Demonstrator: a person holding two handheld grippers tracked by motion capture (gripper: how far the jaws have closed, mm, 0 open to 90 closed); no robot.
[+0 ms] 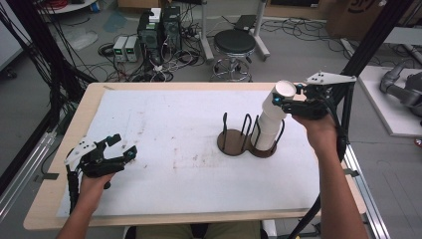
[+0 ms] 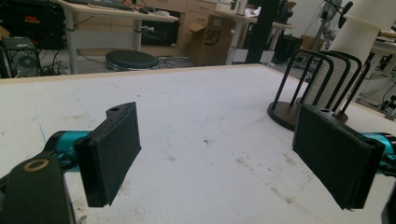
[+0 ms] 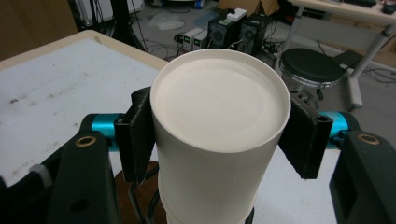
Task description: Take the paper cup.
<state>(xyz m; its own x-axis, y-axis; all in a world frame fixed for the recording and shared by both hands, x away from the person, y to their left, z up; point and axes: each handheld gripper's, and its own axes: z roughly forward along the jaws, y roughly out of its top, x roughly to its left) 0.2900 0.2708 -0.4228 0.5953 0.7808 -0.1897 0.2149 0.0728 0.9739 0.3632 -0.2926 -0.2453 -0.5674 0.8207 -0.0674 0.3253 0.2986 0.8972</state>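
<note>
Cups, white and cylindrical, form a tall nested stack (image 1: 269, 118) right of centre in the high view, leaning toward the upper right with its base down in a dark brown wooden holder with black wire hoops (image 1: 242, 139). The holder has 2 round bases side by side; the stack stands in the right one, and the left one holds nothing. Seen from the right gripper view, the topmost upturned cup (image 3: 218, 121) fills the middle of the frame, its flat closed end facing the camera, with the rim of the next cup just below it at the bottom edge. The right gripper (image 1: 287, 102) is clamped on this top cup, 1 black padded jaw pressed against each side of its wall, and the person's right hand (image 1: 318, 127) holds the tool at the right edge of the table. The left gripper (image 1: 122, 147) sits at the lower left of the high view, low over the white, stained table cover (image 1: 174, 144), held by the left hand (image 1: 94, 181). Its jaws are spread wide with nothing between them; in the left gripper view the holder (image 2: 317, 93) and the ribbed side of the stack (image 2: 350, 46) show at the upper right, well apart from the jaws. Beyond the far table edge a black round stool (image 1: 234, 42) stands on the grey floor among cables.
</note>
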